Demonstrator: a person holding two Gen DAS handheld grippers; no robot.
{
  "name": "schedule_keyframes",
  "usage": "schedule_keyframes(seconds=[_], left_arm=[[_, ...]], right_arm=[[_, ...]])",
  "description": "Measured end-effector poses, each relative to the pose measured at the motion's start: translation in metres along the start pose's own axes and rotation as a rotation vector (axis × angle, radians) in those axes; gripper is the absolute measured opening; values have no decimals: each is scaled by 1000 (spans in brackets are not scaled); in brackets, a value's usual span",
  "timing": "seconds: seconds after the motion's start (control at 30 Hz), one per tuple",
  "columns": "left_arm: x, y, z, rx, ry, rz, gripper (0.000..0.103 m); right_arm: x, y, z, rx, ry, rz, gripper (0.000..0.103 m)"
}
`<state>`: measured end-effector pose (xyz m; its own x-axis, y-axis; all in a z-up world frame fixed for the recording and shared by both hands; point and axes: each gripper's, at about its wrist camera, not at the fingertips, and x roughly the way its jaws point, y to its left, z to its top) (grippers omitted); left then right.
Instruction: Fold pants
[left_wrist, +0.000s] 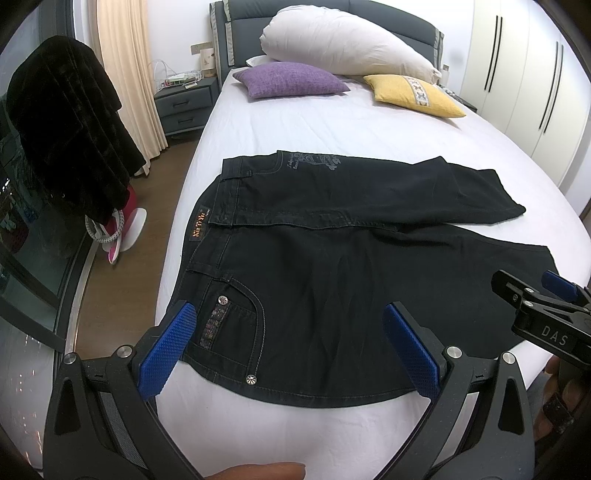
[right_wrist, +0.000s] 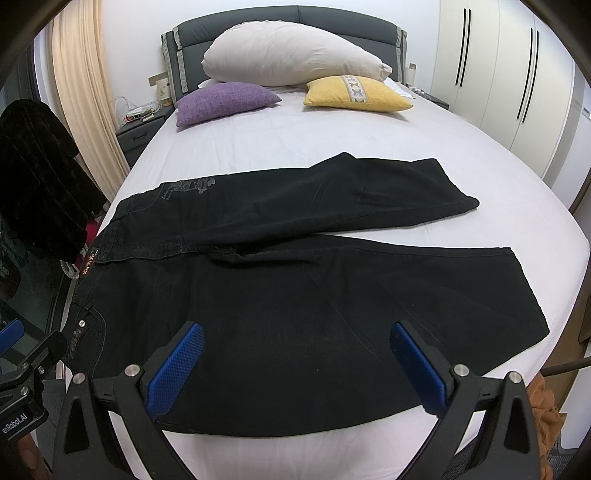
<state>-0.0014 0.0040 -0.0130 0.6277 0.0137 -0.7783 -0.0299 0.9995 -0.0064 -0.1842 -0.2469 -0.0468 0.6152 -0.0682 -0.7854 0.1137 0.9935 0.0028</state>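
Note:
Black jeans (left_wrist: 332, 280) lie flat across the white bed (left_wrist: 295, 122), waistband to the left, both legs running right. The far leg (right_wrist: 369, 192) ends short of the near leg's hem (right_wrist: 524, 295). My left gripper (left_wrist: 291, 343) hovers open over the near hip pocket (left_wrist: 236, 321), nothing between its blue pads (left_wrist: 170, 347). My right gripper (right_wrist: 295, 369) is open above the near leg's thigh, also holding nothing. The right gripper (left_wrist: 546, 310) shows at the right edge of the left wrist view, and the left gripper (right_wrist: 22, 373) at the left edge of the right wrist view.
A purple cushion (left_wrist: 291, 79), a yellow cushion (left_wrist: 413, 94) and a large white pillow (left_wrist: 347, 40) lie at the headboard. A dark garment (left_wrist: 70, 129) hangs left of the bed above a wooden floor. A nightstand (left_wrist: 184, 103) stands far left, wardrobes (left_wrist: 524, 74) right.

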Motion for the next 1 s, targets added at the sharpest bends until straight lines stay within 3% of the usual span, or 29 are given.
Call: schedule_keyframes(seconds=[1.0], left_arm=[[9, 1, -7, -5, 17, -16, 103]], right_arm=[[2, 0, 3, -3, 4, 1, 103]])
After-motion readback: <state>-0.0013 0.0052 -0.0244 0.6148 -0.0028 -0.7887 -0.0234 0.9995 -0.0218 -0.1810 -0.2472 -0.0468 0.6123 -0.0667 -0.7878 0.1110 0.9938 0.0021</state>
